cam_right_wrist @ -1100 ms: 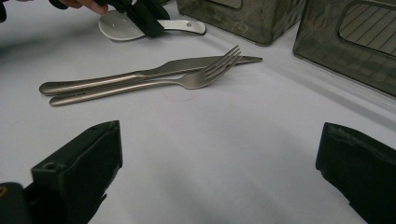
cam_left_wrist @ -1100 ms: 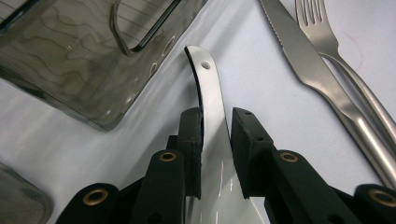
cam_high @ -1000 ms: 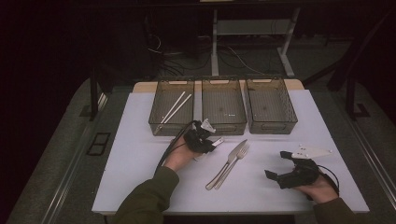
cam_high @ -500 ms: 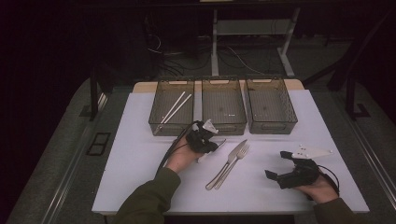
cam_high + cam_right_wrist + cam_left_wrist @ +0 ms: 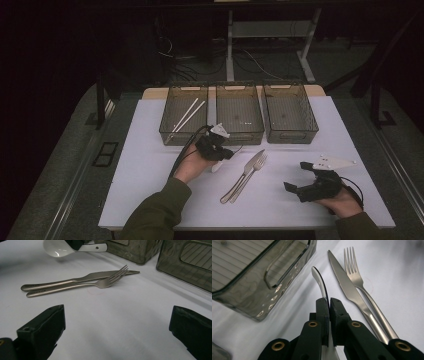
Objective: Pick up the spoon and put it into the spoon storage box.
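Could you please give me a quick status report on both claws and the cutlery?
Left claw shut on white glossy spoon. Right claw open, empty. Steel knife and steel fork lie beside it; nothing blocking.

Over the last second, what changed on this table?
The left hand-held gripper has just closed its jaws on the spoon, gripping its handle near the middle tray. The right hand-held gripper stayed open and still; the knife and fork lie as before.
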Demonstrator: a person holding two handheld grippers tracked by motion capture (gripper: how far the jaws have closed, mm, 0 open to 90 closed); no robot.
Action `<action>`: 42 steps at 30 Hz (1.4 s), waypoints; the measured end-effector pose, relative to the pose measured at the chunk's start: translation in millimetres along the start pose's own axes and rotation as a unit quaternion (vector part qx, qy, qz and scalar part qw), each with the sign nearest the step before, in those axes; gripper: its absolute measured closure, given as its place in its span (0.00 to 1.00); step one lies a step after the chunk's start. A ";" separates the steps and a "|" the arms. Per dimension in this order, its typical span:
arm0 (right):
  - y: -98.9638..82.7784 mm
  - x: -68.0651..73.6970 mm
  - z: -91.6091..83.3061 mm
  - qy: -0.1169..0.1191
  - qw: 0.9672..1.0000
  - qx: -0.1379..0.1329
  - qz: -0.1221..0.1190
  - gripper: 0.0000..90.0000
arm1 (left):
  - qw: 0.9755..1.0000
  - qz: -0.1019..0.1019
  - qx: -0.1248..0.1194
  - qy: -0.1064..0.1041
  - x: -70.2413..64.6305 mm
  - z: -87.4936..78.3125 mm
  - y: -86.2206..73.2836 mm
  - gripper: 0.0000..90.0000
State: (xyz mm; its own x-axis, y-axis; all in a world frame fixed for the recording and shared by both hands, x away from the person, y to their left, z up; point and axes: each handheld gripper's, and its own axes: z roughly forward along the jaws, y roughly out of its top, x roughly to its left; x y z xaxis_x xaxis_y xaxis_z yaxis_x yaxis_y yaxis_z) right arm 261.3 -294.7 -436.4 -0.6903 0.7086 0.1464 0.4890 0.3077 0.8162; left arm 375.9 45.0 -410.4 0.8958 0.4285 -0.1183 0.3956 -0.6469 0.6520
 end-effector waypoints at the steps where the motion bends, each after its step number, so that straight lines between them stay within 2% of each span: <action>1: 0.0 0.0 0.0 0.000 1.000 0.000 0.000 0.01 | 1.000 -0.003 0.000 -0.002 -0.2 0.0 0.7 0.95; 5: -0.1 0.4 -0.5 -0.001 1.000 -0.001 0.002 0.01 | 1.000 0.000 -0.002 -0.009 -0.4 -2.1 5.8 0.95; 8: -0.2 0.2 -0.6 0.000 1.000 -0.001 0.002 0.01 | 1.000 0.010 0.000 -0.014 -0.8 -5.8 12.6 0.95; 19: -0.1 0.4 -1.1 0.000 1.000 -0.002 0.003 0.01 | 0.999 0.028 -0.022 -0.036 3.1 -22.1 38.3 0.95; 24: -0.1 0.4 -1.1 -0.001 1.000 -0.003 0.003 0.01 | 0.998 0.034 -0.031 -0.038 6.3 -28.8 52.0 0.95; 28: -0.2 0.4 -1.1 0.001 1.000 -0.003 0.002 0.01 | 0.998 0.042 -0.031 -0.032 10.1 -33.2 66.0 0.95; 31: -0.2 0.3 -1.5 -0.001 1.000 -0.003 0.003 0.01 | 0.998 0.039 -0.041 -0.024 15.4 -35.2 76.3 0.95; 36: -0.3 -0.1 -2.0 0.001 1.000 -0.005 0.003 0.01 | 0.998 0.042 -0.043 -0.012 29.1 -38.1 92.4 0.95; 42: -0.4 -0.8 -1.8 0.004 1.000 -0.007 0.005 0.01 | 0.998 0.041 -0.046 0.003 47.1 -33.8 102.9 0.95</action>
State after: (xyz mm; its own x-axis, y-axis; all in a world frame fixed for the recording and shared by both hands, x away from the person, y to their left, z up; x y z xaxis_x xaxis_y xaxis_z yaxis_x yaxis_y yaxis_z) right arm 260.7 -296.5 -435.9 -0.6895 0.7065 0.1594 0.4892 0.2920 0.8219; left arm 452.0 19.9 -323.6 0.9232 0.3801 -0.0566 0.2999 -0.6204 0.7247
